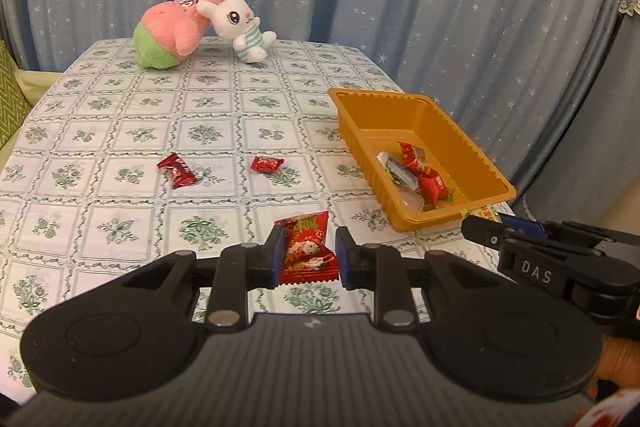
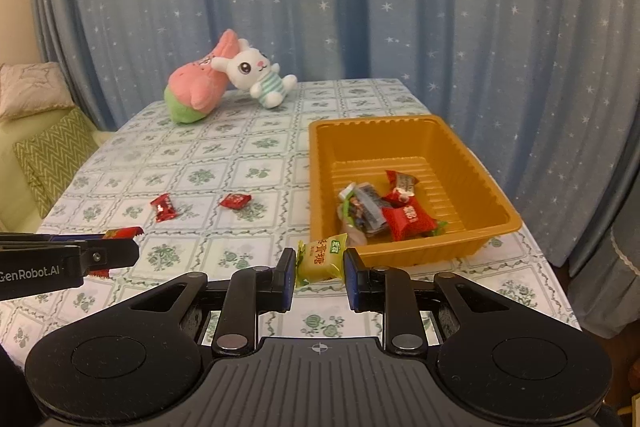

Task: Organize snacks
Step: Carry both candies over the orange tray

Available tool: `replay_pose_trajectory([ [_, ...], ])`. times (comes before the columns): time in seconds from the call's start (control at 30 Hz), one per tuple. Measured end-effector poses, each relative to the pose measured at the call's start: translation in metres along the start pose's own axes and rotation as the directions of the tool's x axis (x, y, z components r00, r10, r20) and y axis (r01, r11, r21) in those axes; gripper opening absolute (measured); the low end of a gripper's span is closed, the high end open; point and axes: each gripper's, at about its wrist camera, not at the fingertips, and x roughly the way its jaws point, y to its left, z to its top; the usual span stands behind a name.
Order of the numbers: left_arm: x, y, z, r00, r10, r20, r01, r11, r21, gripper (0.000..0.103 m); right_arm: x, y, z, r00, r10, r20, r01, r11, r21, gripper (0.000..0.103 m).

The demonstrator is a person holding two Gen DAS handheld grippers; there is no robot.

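Stock in my hands: left tongs (image 1: 307,254) clamped on red snack packet (image 1: 306,247); right tongs (image 2: 319,273) clamped on yellow candy packet (image 2: 320,259), near orange tray (image 2: 496,187).

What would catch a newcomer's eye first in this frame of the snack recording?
Probably the orange tray at the table's right, already holding a heap of wrapped candies. Next, each gripper grips a snack in its jaws: the left gripper a red packet, the right gripper a yellow packet. At the far end, a pink plush and a white bunny plush lean together, with two red candies loose mid-table.
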Motion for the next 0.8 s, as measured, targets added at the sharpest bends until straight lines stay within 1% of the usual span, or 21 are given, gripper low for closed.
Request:
replay_pose_trajectory([
  [0.5,0.026,-0.047,0.015,0.997,-0.075,-0.016,0.076,0.996,0.046,0.023,-0.004,-0.048,0.011,0.997,-0.08,0.005,0.079,0.995,0.062,0.026],
  [0.8,0.041,-0.068,0.024,0.995,-0.101,-0.024,0.103,0.992,0.071,0.023,-0.003,-0.077,0.02,0.993,-0.115,0.007,0.114,0.989,0.089,0.026],
])
